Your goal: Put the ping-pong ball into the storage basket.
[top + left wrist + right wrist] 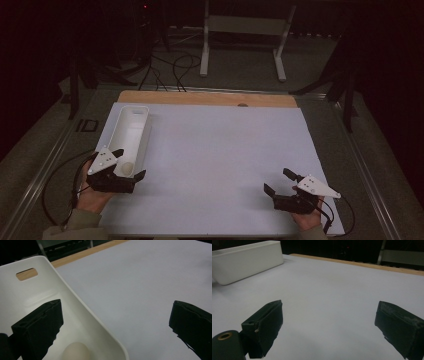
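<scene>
The bin (131, 132) straddled by the left gripper (131, 162) looks like smooth white plastic with a soft sheen. The egg-shaped object (76, 352) lying in it, just beside that gripper's inner jaw, has a matt, cream-coloured shell. The sheet (215, 165) under both grippers is matt, smooth, pale grey, paper-like; beyond it runs a strip of bare wood (200, 97). The right gripper (280, 182) has matt black jaws with scuffed, slightly rough edges.

Pale egg (76, 351) lying in near end of white bin (75, 297).
</scene>
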The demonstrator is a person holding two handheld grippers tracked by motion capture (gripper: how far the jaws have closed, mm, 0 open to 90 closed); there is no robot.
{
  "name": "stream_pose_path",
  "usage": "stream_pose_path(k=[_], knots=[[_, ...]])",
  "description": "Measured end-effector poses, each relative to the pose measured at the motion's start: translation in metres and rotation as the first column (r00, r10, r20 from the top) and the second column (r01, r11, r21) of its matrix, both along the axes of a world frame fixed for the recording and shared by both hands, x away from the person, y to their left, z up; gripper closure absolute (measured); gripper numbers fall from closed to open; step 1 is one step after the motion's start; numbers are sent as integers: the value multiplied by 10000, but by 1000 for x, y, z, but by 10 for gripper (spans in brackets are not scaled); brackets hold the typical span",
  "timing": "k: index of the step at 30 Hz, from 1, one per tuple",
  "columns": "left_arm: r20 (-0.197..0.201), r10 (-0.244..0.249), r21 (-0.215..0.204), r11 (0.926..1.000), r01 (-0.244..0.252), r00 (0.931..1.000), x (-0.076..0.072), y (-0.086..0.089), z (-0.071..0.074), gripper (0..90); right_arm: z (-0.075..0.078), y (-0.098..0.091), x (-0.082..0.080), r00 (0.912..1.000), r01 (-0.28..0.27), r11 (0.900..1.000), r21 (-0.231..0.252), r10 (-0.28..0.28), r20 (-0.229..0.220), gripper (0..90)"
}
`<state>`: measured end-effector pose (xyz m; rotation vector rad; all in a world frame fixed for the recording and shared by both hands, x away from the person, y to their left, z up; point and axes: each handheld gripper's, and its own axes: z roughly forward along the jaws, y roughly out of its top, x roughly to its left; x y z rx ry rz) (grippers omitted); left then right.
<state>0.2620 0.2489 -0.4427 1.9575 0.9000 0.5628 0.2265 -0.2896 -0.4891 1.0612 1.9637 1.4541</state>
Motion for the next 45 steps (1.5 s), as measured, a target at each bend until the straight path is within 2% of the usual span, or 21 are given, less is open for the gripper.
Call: stream_pose_path(k=[10, 23, 30, 38, 42, 45], knots=[[238, 44, -341, 9994, -36, 9997, -5, 3, -4, 0, 0, 1, -1, 10000, -25, 10000, 18, 25, 6, 77], [684, -94, -361, 9993, 119, 9976, -11, -1, -12, 0, 0, 4, -2, 9999, -139, 9998, 142, 138, 46, 77], [696, 12, -742, 9972, 40, 9976, -14, 3, -19, 0, 2, 6, -2, 9998, -196, 9995, 230, 194, 95, 77], [785, -162, -421, 9989, 195, 9968, -18, 0, -23, 0, 3, 12, -1, 9993, -321, 9992, 228, 317, 183, 77], [858, -8, -923, 9957, 88, 9963, -20, 7, -25, 0, 4, 13, 1, 9992, -351, 9986, 405, 344, 186, 77], [923, 156, -1141, 9935, -50, 9956, -22, 11, -26, 0, 4, 14, 2, 9991, -371, 9985, 403, 363, 197, 77]])
